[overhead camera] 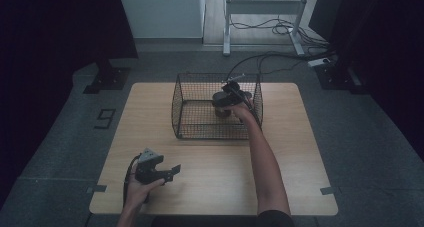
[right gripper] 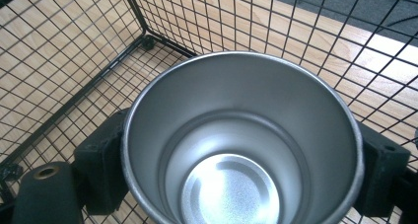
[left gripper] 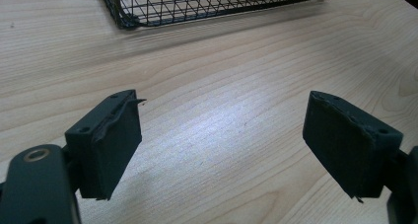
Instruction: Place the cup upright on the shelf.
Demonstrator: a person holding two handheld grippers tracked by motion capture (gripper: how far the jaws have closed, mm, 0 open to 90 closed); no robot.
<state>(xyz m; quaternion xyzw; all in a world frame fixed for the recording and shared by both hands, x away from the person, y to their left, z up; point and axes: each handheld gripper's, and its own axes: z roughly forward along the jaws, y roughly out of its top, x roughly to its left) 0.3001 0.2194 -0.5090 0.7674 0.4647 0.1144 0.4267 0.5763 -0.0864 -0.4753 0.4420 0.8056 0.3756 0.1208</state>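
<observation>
A shiny metal cup point(right gripper: 241, 140) stands upright between the jaws of my right gripper point(right gripper: 241, 174), which is shut on it; both black pads press its sides. In the high view the right gripper point(overhead camera: 226, 103) holds the cup point(overhead camera: 223, 111) inside the black wire basket point(overhead camera: 182, 107), near its right wall. I cannot tell whether the cup rests on the basket floor. My left gripper point(overhead camera: 172, 173) is low over the table's front left, open with nothing between its pads point(left gripper: 113, 140). The near corner of the wire basket point(left gripper: 123, 17) lies beyond it.
The basket stands at the back middle of the light wooden table point(overhead camera: 300, 152). The person's right forearm point(overhead camera: 265, 162) stretches across the table's middle right. Cables and a metal frame point(overhead camera: 260, 17) lie on the floor behind the table.
</observation>
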